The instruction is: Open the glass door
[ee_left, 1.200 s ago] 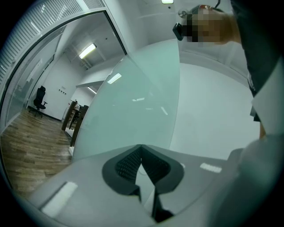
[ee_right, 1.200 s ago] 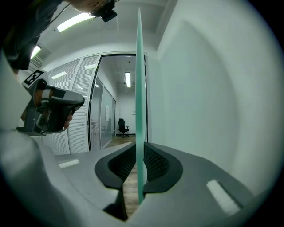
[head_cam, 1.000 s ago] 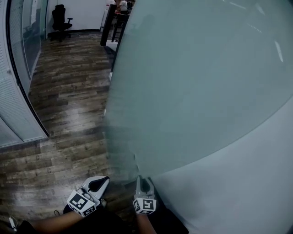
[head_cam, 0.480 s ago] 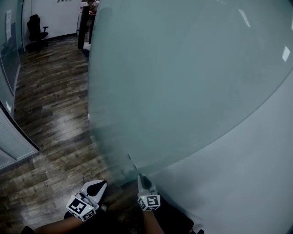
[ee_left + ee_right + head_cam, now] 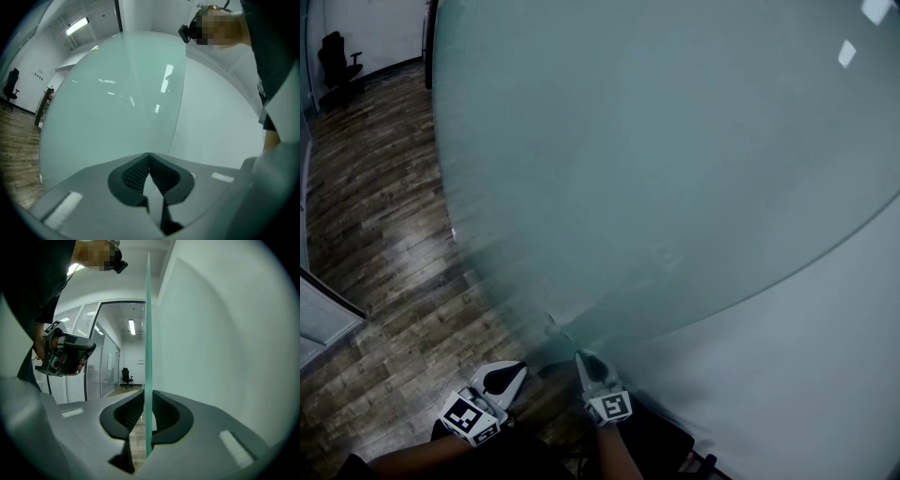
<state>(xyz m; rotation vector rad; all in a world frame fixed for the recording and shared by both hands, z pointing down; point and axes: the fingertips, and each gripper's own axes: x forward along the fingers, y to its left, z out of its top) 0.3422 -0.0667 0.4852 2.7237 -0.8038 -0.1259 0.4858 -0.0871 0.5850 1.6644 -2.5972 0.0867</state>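
Though the left hand-held gripper (image 5: 149,156) is closed empty, the right (image 5: 148,395), just loosening, pinches one glass door (image 5: 675,169).

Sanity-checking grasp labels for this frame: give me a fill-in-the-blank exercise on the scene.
1. The edge of the glass door stands between the jaws of the ___ gripper.
2. The left gripper is ___, holding nothing.
3. A black office ___ stands far down the room.

Missing: right; shut; chair.
Jaws of the right gripper have just been opening.
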